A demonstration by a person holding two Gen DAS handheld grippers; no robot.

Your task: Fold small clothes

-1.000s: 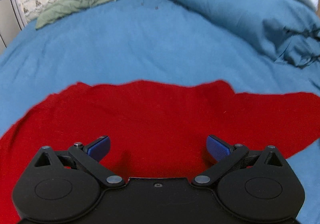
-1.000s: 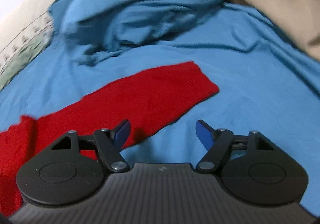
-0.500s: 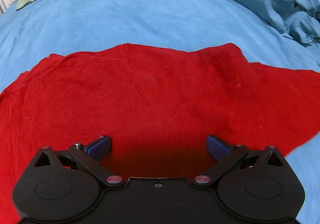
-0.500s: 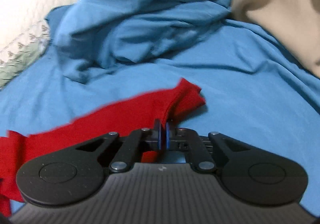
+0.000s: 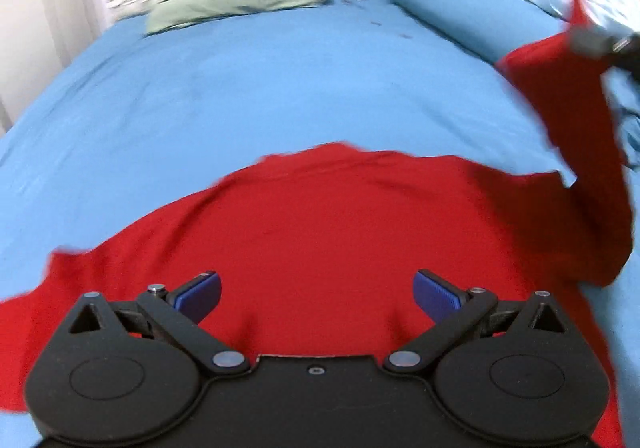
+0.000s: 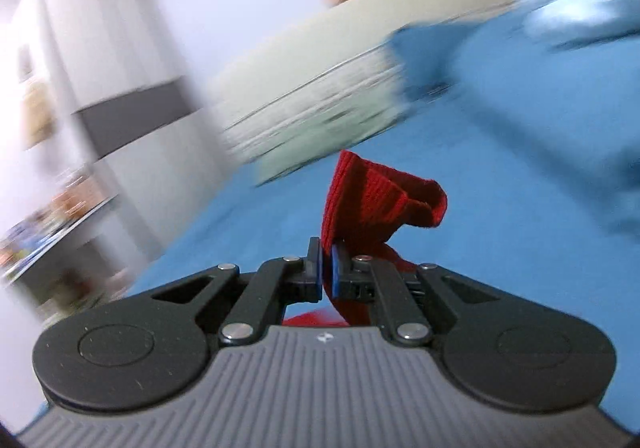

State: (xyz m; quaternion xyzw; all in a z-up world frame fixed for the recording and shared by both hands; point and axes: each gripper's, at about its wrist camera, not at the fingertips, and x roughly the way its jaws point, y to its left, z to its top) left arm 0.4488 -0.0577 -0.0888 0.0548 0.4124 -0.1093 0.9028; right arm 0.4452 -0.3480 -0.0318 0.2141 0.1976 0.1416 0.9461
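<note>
The right gripper, pinched on the ribbed cuff of the red knit sweater, has now lifted the sleeve off the blue bedsheet. The left gripper stays spread wide above the sweater's body, which lies flat on the sheet.

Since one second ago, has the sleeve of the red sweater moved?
Yes. The sleeve, then flat on the blue bedsheet, is now lifted above it, pinched in the right gripper; the left gripper is open over the sweater body.

**Black linkages, blue pads**

The left gripper has a black body, two round discs, silver pivot screws and ribbed blue pads. The right gripper adds a ribbed grey housing at 6 o'clock bearing a small white logo.
</note>
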